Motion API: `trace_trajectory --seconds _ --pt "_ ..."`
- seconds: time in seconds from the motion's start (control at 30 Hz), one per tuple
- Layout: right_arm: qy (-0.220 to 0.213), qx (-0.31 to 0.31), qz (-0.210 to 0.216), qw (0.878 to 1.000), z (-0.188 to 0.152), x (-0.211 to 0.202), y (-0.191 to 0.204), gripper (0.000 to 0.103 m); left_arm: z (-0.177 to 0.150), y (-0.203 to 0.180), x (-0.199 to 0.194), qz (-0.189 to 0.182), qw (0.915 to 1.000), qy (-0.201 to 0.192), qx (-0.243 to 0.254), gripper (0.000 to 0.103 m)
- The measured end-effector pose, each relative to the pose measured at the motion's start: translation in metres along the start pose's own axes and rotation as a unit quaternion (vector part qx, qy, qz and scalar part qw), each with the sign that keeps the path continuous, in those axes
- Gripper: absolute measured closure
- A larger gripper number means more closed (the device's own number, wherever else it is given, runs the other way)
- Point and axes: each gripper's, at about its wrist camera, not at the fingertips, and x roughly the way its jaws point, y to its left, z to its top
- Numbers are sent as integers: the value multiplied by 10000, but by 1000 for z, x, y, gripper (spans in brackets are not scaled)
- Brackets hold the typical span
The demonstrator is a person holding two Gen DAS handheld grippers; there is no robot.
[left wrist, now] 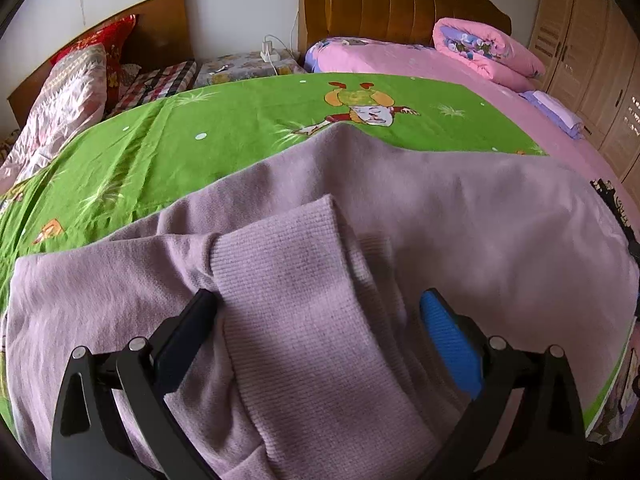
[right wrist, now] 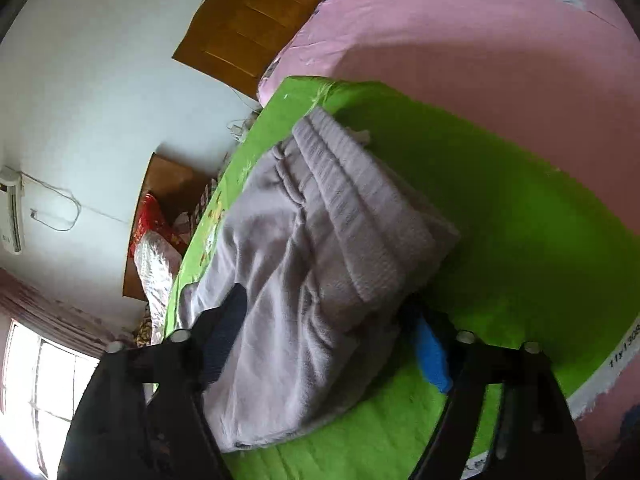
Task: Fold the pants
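Left gripper (left wrist: 316,320) open wide over ribbed cuff (left wrist: 296,280); right gripper (right wrist: 328,340) open too (blurry). Pants (left wrist: 460,216) on green sheet (left wrist: 240,120). Pinch both layers, fold slow, keep edges even.

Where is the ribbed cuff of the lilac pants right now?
In the left wrist view, the ribbed lilac cuff lies centre-bottom, between the open fingers of the left hand-held gripper, atop the lilac pants on the green sheet.

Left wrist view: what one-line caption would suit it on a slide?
Left gripper open around the ribbed cuff of lilac pants lying on a green sheet.
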Motion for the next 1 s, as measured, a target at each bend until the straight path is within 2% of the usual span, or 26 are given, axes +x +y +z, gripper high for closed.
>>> trace_trajectory --seconds 0.1,0.2,0.27,0.3,0.33,0.37,0.4,0.47,0.5,0.53,0.57,0.6,0.67,0.7,0.73,0.77,0.87,1.0 --pt "-46 -105 -1 9999 -2 -4 -4 58 1 -2 1 3 10000 8 -2 2" --pt "-520 -434 185 9975 -7 -21 10 67 4 1 -6 -210 9997 26 -116 2" --pt "-851 -1061 5 9907 -13 -32 38 68 12 11 -21 -657 9967 -25 -473 2" --pt "-1078 -1707 -206 9792 -21 -38 69 69 18 16 -30 -861 9938 -75 -693 2" --pt "-1213 -2209 -237 9674 -28 -41 95 69 28 22 -40 -1295 9869 -144 -954 2" --pt "-1303 -2773 -293 9514 -39 -41 122 69 36 26 -45 -1739 9782 -158 -1127 2" --pt "-1347 -3363 -388 9313 -52 -38 149 69 44 29 -48 -2225 9659 -136 -1315 2" --pt "-1348 -4331 -580 8893 -80 -28 190 69 65 30 -43 -3319 9279 152 -1691 2" --pt "-1283 -5001 -698 8536 -104 -16 214 69 72 28 -36 -3756 9099 357 -1724 2" --pt "-1198 -5437 -768 8271 -122 -5 228 69 76 24 -28 -4146 8916 565 -1730 2" --pt "-1014 -5988 -862 7897 -148 13 242 69 78 22 -19 -4458 8742 773 -1761 2" --pt "-882 -6308 -944 7651 -163 27 248 69 78 20 -9 -4617 8615 968 -1877 2" --pt "-651 -7006 -1161 7010 -205 52 251 69 66 27 7 -4690 8435 1228 -2314 2" --pt "-499 -7290 -1198 6720 -224 65 248 69 60 30 9 -4746 8379 1239 -2395 2" --pt "-401 -7346 -1167 6672 -229 70 247 69 49 34 10 -4731 8362 1239 -2482 2" --pt "-276 -7375 -1100 6658 -235 75 244 69 42 38 10 -4665 8382 1232 -2541 2" --pt "-317 -7476 -1079 6546 -242 78 242 69 27 42 16 -4535 8403 1339 -2652 2" --pt "-427 -7424 -981 6614 -238 66 242 69 35 26 20 -4240 8646 1543 -2210 2"
